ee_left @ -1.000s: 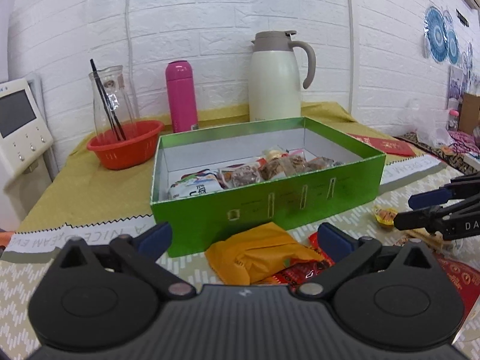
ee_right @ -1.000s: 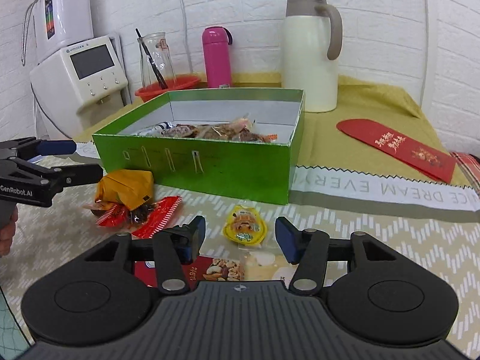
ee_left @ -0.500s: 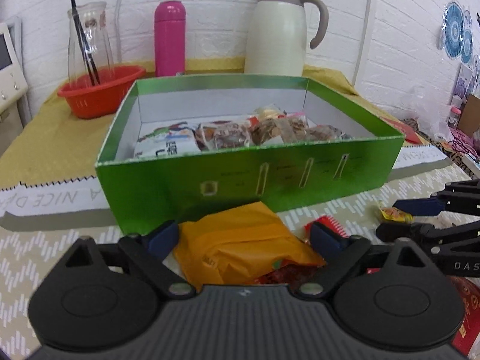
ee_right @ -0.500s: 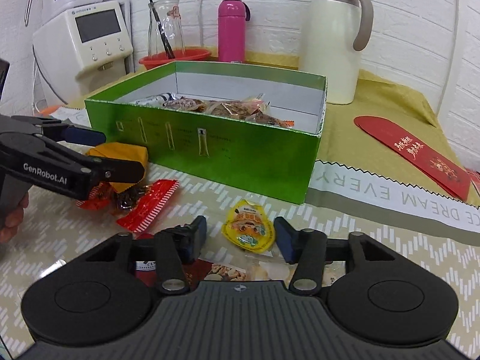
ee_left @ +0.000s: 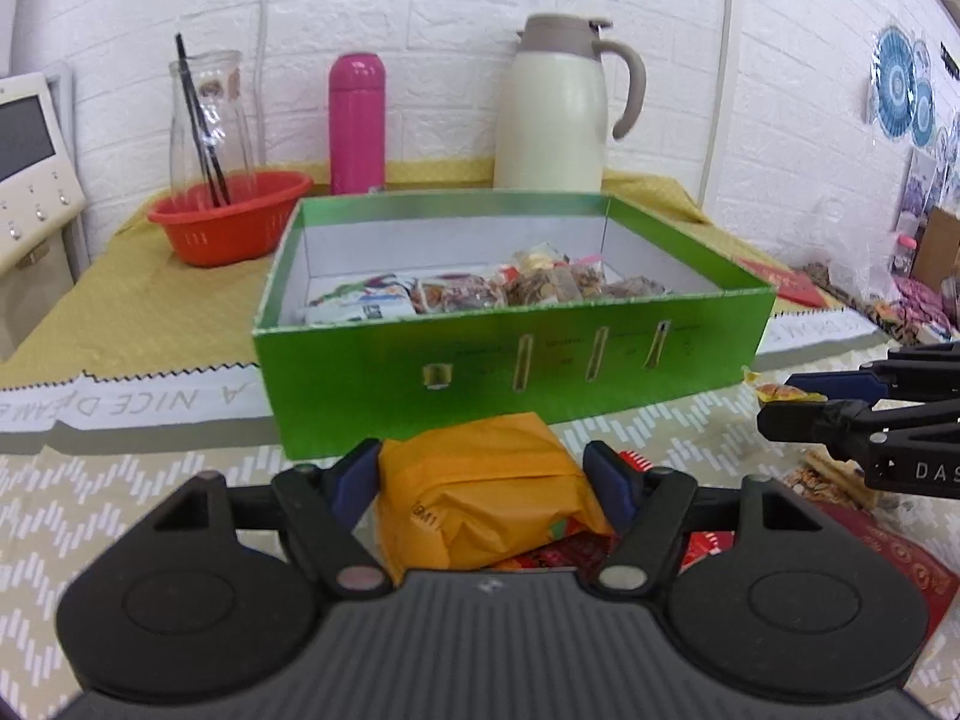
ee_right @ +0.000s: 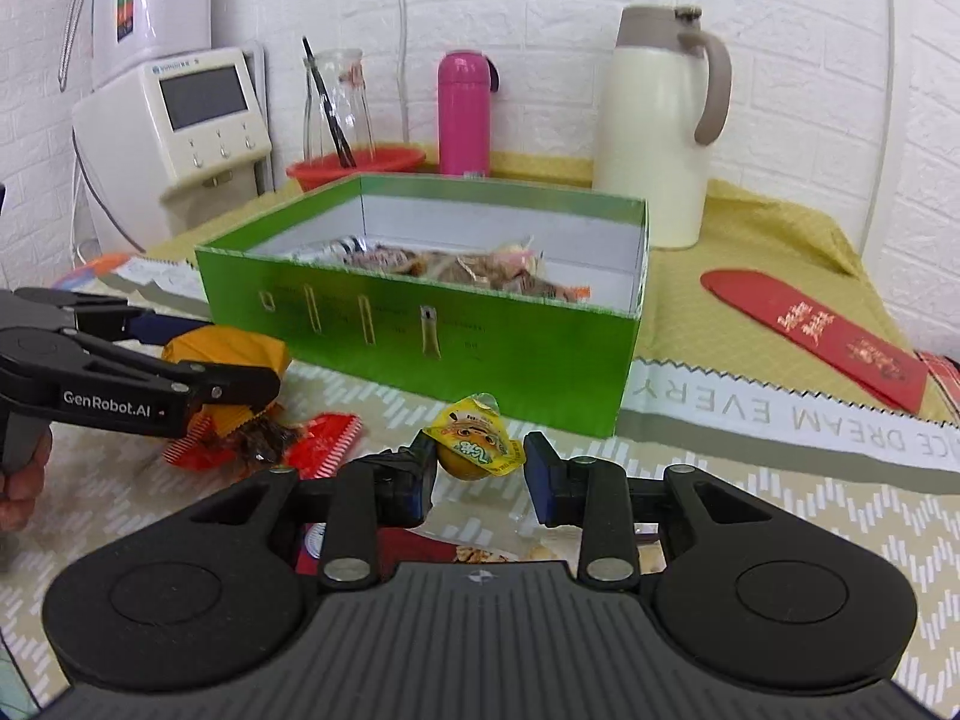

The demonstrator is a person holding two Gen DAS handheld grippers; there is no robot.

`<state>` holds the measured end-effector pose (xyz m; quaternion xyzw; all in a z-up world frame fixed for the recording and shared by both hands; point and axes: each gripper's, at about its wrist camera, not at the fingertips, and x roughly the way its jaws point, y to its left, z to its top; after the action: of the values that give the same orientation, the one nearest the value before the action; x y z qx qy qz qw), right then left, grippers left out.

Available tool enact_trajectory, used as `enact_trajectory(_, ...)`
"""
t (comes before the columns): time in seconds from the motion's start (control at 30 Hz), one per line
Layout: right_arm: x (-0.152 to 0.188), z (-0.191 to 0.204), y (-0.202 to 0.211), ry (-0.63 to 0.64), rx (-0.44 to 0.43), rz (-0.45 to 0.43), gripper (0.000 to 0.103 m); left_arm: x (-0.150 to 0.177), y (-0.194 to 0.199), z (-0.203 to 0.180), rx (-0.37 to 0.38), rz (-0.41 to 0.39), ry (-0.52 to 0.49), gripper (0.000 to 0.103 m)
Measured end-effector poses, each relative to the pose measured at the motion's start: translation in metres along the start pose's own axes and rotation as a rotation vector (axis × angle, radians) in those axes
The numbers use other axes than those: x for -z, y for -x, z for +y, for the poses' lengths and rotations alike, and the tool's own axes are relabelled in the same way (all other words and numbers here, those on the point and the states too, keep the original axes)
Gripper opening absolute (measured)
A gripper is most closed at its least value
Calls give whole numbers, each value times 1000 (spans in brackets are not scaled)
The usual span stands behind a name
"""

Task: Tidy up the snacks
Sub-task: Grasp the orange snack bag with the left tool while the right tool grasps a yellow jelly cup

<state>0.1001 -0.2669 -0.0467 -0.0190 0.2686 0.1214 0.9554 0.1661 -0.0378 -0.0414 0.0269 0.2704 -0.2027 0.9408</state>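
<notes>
The left gripper point(ee_left: 487, 477) had just been closing around the orange packet point(ee_left: 480, 486) (pads touching), the right gripper point(ee_right: 480, 471) around the yellow jelly cup point(ee_right: 477, 444), both before the green box point(ee_left: 510, 360).

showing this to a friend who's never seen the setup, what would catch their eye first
The bright green box, open and part-filled with snack packets, sits mid-table and dominates both views. In front of it, the left gripper has been closing around an orange packet, and the right gripper around a small yellow jelly cup. A pink bottle and cream jug stand behind.
</notes>
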Motion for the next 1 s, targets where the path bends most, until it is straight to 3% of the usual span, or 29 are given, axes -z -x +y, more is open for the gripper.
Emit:
enact_trajectory(0.23, -1, 23, 29, 2, 76, -73, 56, -5, 45, -10, -54, -62, -4, 71)
enact_trajectory(0.43, -3, 39, 39, -27, 103, -68, 56, -11, 71, -23, -55, -116, 4, 71)
enact_trajectory(1.0, -8, 57, 51, -51, 104, -67, 56, -12, 88, -29, -88, -148, 6, 72)
